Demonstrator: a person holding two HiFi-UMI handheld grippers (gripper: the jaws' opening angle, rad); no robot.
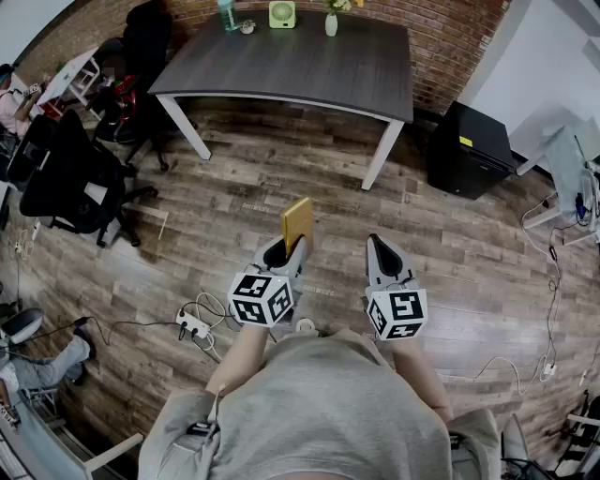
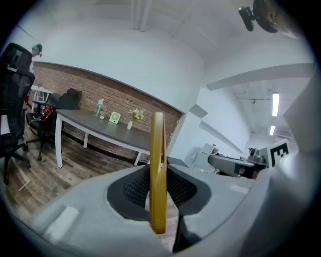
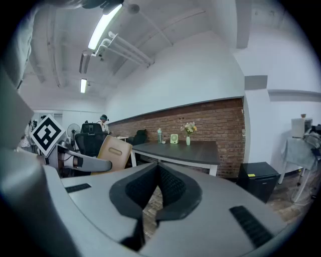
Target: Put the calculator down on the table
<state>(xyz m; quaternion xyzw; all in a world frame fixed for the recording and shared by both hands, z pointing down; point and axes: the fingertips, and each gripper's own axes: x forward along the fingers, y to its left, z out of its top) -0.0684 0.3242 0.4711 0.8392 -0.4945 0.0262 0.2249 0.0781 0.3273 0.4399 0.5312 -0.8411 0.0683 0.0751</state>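
Observation:
A flat yellow calculator (image 1: 297, 223) stands on edge between the jaws of my left gripper (image 1: 289, 247), which is shut on it. In the left gripper view the calculator (image 2: 158, 170) appears edge-on, upright, with the black pads (image 2: 133, 188) pressed against both faces. My right gripper (image 1: 380, 246) is beside it on the right, shut with nothing in it; its pads (image 3: 173, 183) meet at the tips. The right gripper view also catches the calculator (image 3: 114, 153) at its left. Both grippers hang over the wooden floor, well short of the dark grey table (image 1: 300, 66) ahead.
On the table's far edge stand a bottle (image 1: 227, 14), a small green fan (image 1: 281, 13) and a vase (image 1: 331, 21). Black office chairs (image 1: 75, 178) are at the left and a black cabinet (image 1: 469, 150) at the right. A power strip (image 1: 192, 325) with cables lies on the floor.

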